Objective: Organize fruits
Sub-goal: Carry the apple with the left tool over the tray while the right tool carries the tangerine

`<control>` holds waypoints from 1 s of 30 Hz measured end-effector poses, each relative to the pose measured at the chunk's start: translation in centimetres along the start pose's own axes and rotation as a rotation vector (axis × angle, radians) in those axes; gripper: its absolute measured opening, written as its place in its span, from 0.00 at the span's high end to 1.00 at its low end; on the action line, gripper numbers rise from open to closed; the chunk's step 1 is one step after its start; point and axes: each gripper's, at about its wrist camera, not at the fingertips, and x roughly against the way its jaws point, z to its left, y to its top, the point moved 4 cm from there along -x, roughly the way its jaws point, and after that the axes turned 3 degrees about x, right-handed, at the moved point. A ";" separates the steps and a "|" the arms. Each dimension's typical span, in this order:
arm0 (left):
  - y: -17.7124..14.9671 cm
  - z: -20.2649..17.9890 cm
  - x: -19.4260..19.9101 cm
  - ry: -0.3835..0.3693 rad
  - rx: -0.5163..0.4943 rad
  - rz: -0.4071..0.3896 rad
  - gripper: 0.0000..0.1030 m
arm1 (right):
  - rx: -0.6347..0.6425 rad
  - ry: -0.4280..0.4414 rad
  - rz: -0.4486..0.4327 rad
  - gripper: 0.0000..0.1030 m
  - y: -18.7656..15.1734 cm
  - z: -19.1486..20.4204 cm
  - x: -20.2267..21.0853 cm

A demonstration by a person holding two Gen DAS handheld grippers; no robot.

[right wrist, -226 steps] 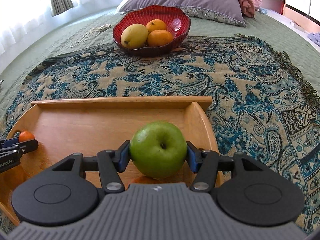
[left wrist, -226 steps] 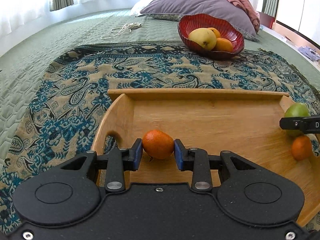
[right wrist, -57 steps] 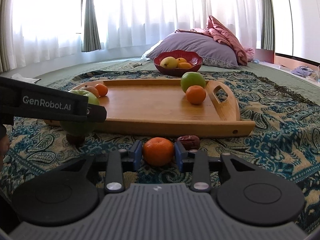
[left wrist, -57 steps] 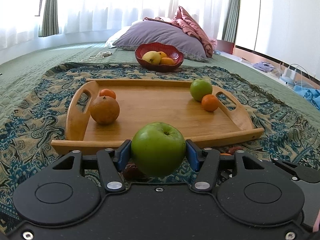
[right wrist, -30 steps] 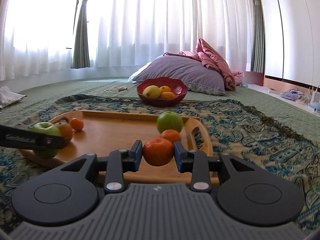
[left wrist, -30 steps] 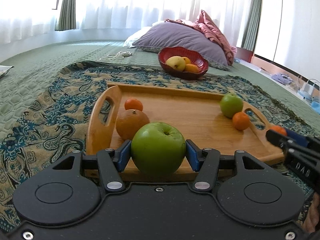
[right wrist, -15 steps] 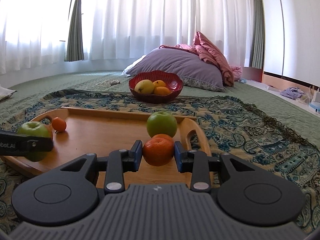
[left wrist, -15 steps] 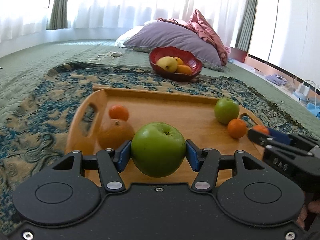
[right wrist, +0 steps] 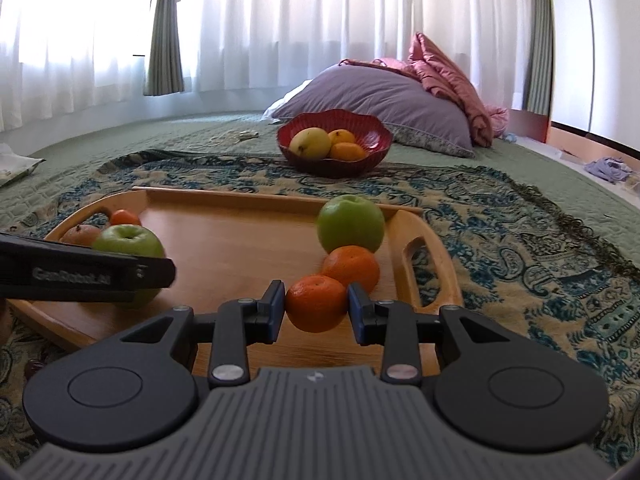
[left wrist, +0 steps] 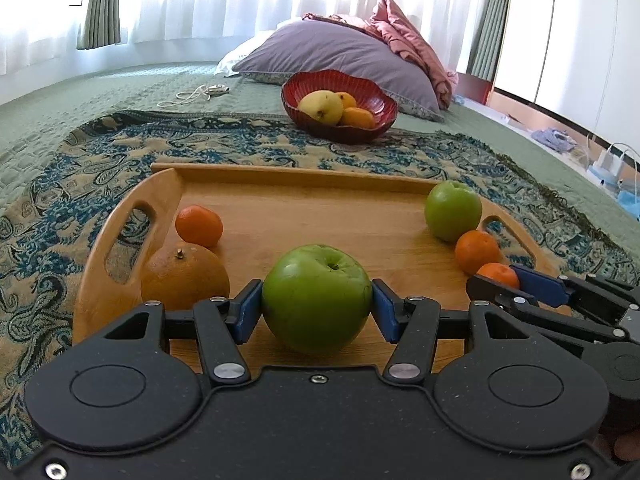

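We hold a green apple [left wrist: 316,296] in the left hand-held gripper [left wrist: 316,308] and a mandarin [right wrist: 316,302] in the right hand-held gripper [right wrist: 316,312] over the tray [left wrist: 304,208] — undersides hidden.

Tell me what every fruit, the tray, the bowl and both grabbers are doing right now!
Left gripper: shut on green apple.
Green apple: held over the tray.
Right gripper: shut on small orange.
Small orange: held over the tray.
Wooden tray: lying flat on the patterned cloth.
Second green apple: resting on the tray.
Large orange: resting on the tray.
Red bowl: upright, holding fruit.
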 end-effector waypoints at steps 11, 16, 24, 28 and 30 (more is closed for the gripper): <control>-0.1 -0.1 -0.1 0.005 -0.020 -0.008 0.47 | -0.015 0.019 0.036 0.62 0.0 0.3 -1.1; -0.1 -0.1 -0.1 0.005 -0.022 -0.008 0.47 | -0.021 0.019 0.046 0.62 -0.1 0.2 -1.3; -0.1 -0.2 0.0 0.007 -0.026 -0.010 0.47 | -0.025 0.017 0.057 0.62 -0.2 0.1 -1.5; -0.1 -0.2 0.0 0.008 -0.028 -0.010 0.47 | -0.025 0.017 0.057 0.62 -0.2 0.1 -1.5; 0.0 -0.1 0.0 0.008 -0.031 -0.011 0.47 | -0.023 0.017 0.057 0.62 -0.3 0.1 -1.5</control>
